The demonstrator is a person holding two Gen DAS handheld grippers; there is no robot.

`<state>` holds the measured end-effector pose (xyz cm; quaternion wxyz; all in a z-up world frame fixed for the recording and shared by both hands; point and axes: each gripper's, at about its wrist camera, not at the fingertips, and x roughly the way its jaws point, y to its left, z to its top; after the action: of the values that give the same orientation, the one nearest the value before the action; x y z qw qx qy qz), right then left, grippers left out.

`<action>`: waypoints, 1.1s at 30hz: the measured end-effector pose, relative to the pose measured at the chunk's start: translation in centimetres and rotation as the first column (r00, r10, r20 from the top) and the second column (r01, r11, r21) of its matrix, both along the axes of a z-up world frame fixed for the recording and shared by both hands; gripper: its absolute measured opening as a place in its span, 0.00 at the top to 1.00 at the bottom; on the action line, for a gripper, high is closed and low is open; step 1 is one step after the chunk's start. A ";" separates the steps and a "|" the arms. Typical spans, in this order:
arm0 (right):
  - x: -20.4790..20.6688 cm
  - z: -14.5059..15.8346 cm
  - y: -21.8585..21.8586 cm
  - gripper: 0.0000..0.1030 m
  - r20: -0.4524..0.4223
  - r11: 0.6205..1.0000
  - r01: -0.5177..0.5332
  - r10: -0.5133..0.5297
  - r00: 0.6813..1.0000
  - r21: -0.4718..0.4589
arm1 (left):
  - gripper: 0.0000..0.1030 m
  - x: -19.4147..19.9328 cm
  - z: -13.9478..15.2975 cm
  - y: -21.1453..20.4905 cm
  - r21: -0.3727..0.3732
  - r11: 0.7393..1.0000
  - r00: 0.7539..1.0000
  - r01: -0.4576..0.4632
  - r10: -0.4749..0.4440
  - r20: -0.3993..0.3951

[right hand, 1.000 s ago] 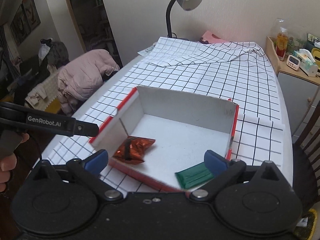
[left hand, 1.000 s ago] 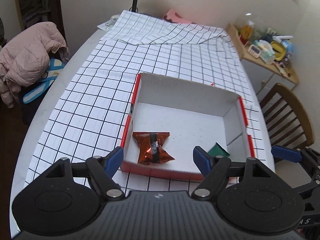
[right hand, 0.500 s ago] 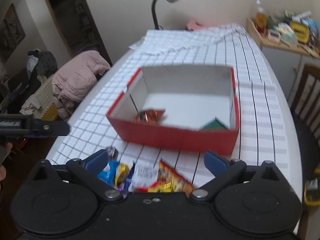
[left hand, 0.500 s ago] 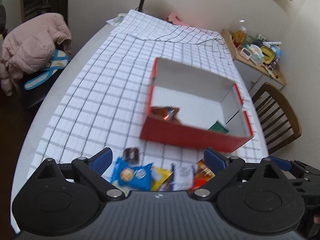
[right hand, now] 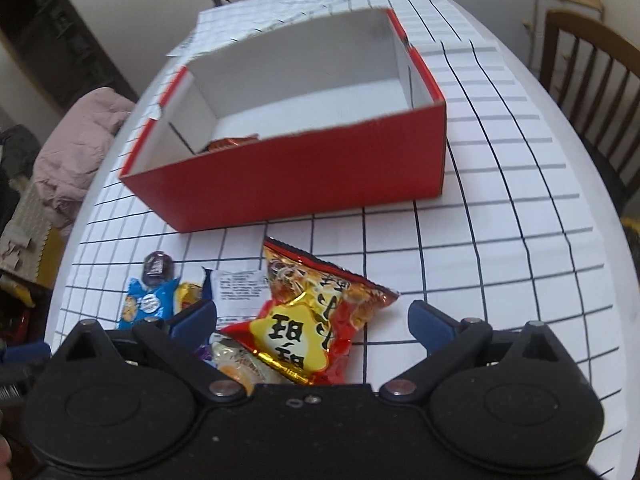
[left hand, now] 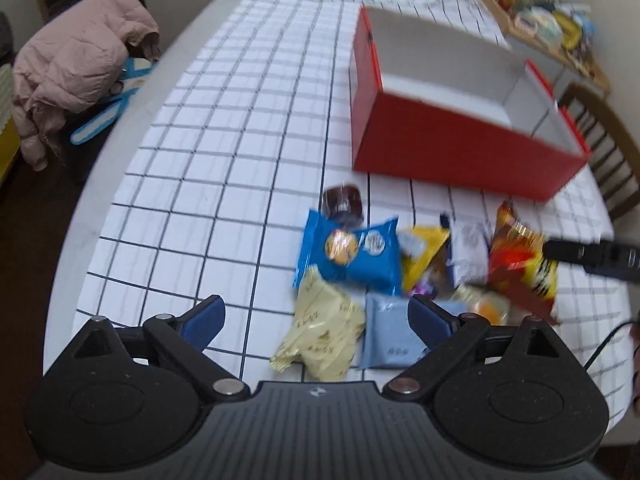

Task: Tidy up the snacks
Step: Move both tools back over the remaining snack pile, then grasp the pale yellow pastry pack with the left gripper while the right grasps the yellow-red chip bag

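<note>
A heap of snack packets lies on the checked tablecloth in front of a red box (left hand: 460,160) (right hand: 304,184) with a white inside. My left gripper (left hand: 316,320) hangs open over a pale yellow packet (left hand: 324,332) and a light blue packet (left hand: 388,340), touching neither. A blue cookie packet (left hand: 352,252) and a dark round sweet (left hand: 342,200) lie just beyond. My right gripper (right hand: 312,320) stands open above a red and yellow packet (right hand: 312,316). An orange wrapper (right hand: 232,143) shows inside the box. The right gripper's tip (left hand: 584,254) enters the left wrist view at the right.
A pink jacket (left hand: 76,64) lies on a seat left of the table. A wooden chair (right hand: 592,68) stands at the right side. A side shelf (left hand: 548,28) with jars and bottles is at the back right. The round table edge (left hand: 80,216) curves close on the left.
Both grippers have pulled back from over the box and sunk toward the snack heap in front of it. The left jaws have spread wider. The box's floor has dropped out of the left view.
</note>
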<state>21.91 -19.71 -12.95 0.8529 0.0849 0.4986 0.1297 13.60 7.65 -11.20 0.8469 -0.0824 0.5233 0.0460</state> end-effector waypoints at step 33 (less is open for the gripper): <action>1.3 -2.5 0.7 0.42 -0.078 0.997 0.069 -0.066 0.995 0.039 | 0.61 0.9 -4.4 1.4 -0.161 0.987 0.993 -0.012 -0.007 -0.117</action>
<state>23.20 -18.98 -15.42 0.8351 0.1245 0.5249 0.1077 14.54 9.09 -15.61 0.8053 -0.1487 0.5739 0.0092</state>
